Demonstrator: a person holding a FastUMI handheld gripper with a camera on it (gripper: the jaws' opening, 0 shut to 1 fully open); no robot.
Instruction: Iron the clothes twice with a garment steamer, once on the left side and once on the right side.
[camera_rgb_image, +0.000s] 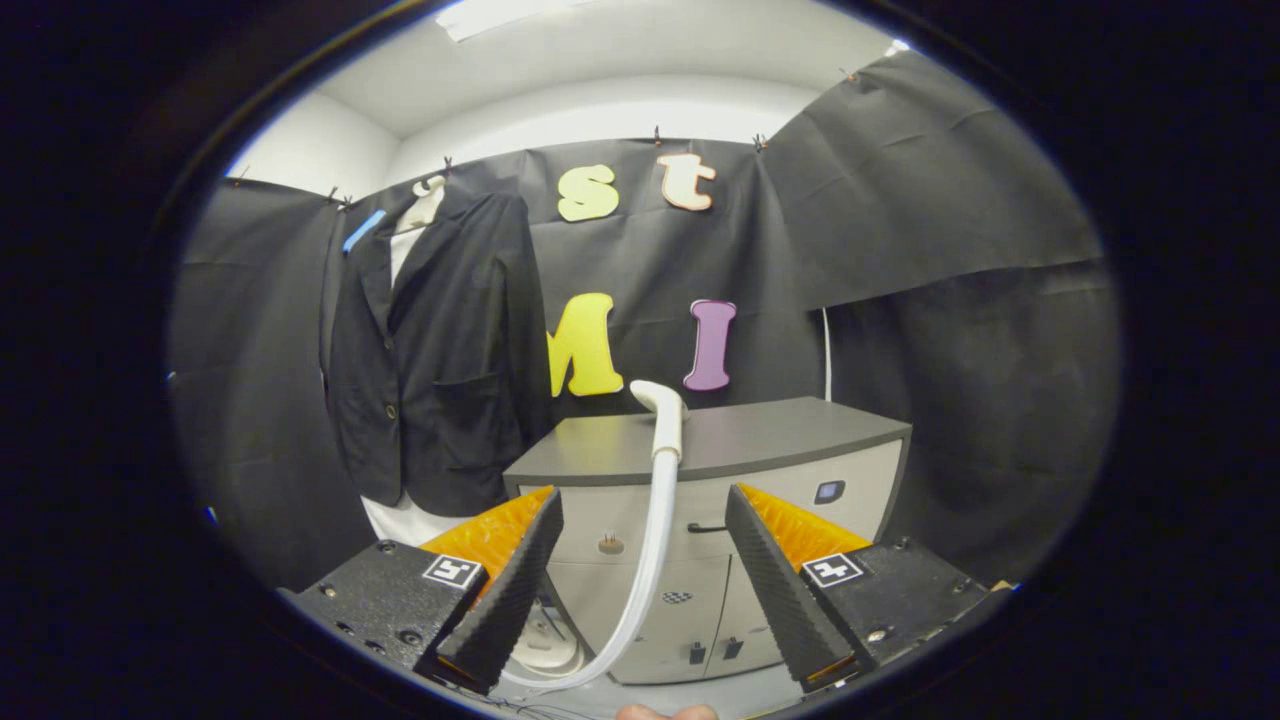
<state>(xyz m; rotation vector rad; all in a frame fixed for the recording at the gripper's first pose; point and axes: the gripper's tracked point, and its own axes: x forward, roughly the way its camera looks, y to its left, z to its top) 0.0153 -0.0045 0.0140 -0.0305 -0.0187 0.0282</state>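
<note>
Gripper view: grey cabinet (760, 435) beyond wide-apart gripper (643, 580), black-draped booth.

The blazer (440, 350) is black over a white shirt (405, 240), the garment steamer (662, 410) and its hose (645, 560) are white, the cabinet (800, 470) is pale grey under a dark grey top, and the wide-apart gripper (645, 590) has black ribbed fingers (770, 580) with orange backs.

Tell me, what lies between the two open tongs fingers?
In the gripper view, the steamer's white hose runs up between the open tongs to the steamer head, with the grey cabinet behind it.
</note>
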